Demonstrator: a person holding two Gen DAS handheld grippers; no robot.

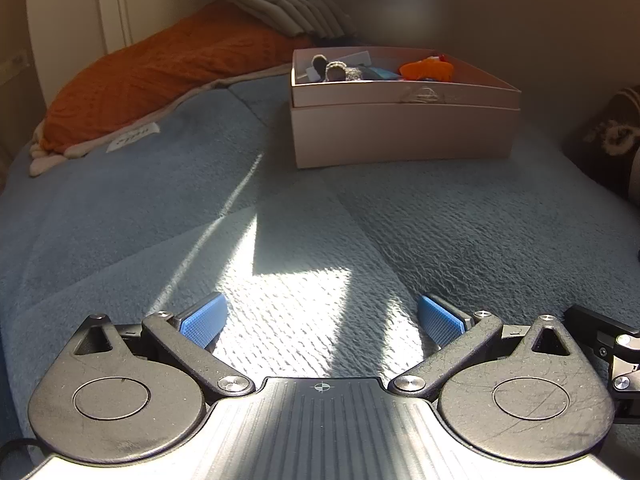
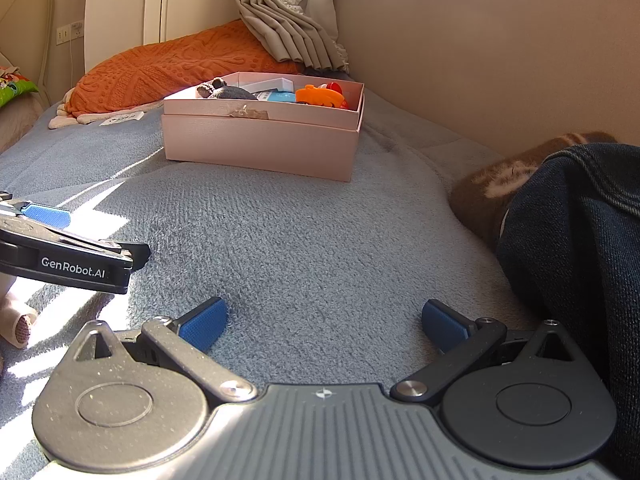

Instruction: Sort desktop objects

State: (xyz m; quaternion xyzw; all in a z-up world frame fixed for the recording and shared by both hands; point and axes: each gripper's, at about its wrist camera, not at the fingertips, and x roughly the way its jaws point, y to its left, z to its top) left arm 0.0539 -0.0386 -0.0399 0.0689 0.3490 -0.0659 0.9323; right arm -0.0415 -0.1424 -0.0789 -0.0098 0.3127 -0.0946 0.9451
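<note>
Both grippers, the left gripper and the right gripper, hover low over the blue blanket with jaws wide apart and empty; the pink box stands well ahead, already holding the orange toy and other small objects; the sorting seems almost finished; next, I think, look for anything left outside.

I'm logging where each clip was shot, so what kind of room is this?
Most likely a bedroom: the pink cardboard box sits on a blue-grey fleece blanket spread like bedding, beside an orange textured pillow and pleated beige curtains.
</note>
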